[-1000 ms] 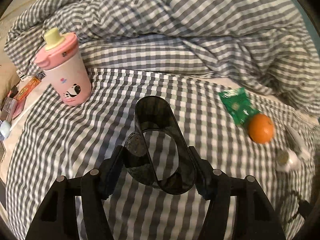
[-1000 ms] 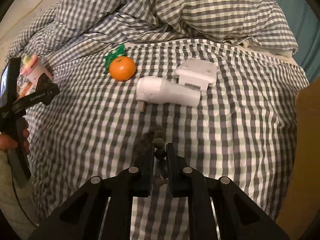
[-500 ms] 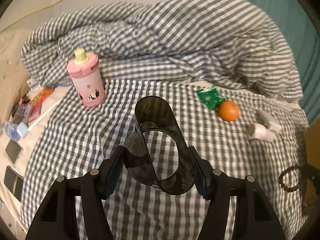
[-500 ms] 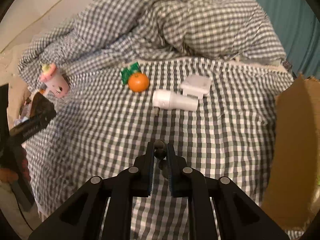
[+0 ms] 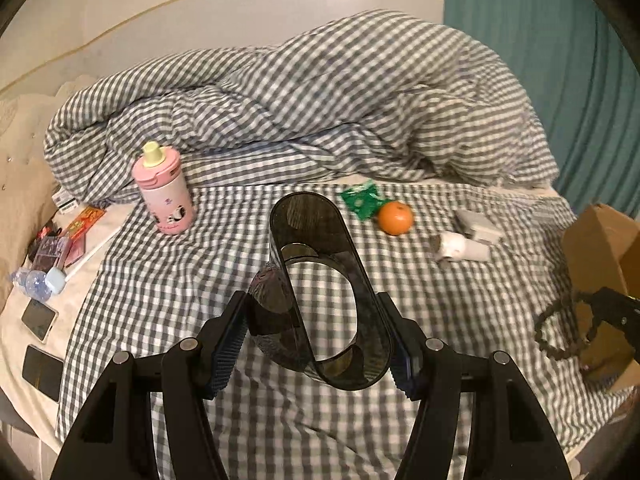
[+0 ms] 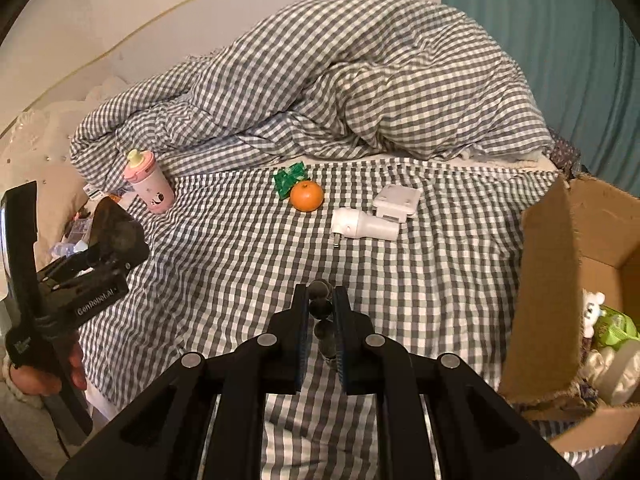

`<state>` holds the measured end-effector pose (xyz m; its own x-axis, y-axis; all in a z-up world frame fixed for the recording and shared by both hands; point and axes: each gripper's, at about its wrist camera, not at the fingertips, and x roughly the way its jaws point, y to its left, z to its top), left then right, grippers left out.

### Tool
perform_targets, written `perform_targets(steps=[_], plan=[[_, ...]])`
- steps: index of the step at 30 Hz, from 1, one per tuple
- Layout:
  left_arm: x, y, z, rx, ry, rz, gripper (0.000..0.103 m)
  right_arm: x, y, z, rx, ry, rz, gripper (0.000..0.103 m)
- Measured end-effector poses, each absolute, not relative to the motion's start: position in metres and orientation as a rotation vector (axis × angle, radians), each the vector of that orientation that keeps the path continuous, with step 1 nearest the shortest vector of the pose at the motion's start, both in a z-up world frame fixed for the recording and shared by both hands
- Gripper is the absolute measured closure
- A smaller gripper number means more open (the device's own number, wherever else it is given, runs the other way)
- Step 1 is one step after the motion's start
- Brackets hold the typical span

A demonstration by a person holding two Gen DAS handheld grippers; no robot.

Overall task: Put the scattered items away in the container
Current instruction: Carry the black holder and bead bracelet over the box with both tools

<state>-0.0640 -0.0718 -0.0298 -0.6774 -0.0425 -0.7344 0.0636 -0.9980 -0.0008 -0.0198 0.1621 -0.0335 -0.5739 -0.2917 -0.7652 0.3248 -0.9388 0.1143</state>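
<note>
Left wrist view: left gripper (image 5: 316,344) clamps a dark smoked-plastic holder (image 5: 320,292) above the checked bedsheet (image 5: 168,288). Orange (image 5: 395,218) at 1 o'clock; cardboard box (image 5: 596,248) at 3 o'clock.

Right wrist view: right gripper (image 6: 321,308) is closed on a dark bead bracelet (image 6: 320,300). Box (image 6: 560,264) at 3 o'clock; white plug (image 6: 364,226) at 12 o'clock.

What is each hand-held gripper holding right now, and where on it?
Left hand-held gripper: dark translucent oval container, clamped across its side walls. Right hand-held gripper: dark bead bracelet, pinched on a few beads.
</note>
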Motion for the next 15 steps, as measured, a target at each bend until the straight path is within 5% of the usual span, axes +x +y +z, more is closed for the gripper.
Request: perform_targets(steps=[15], plan=[[-0.053, 0.068, -0.004, 1.286, -0.12, -3.018, 0.039, 0.009, 0.272, -0.011, 1.201, -0.069, -2.657, 0.092]])
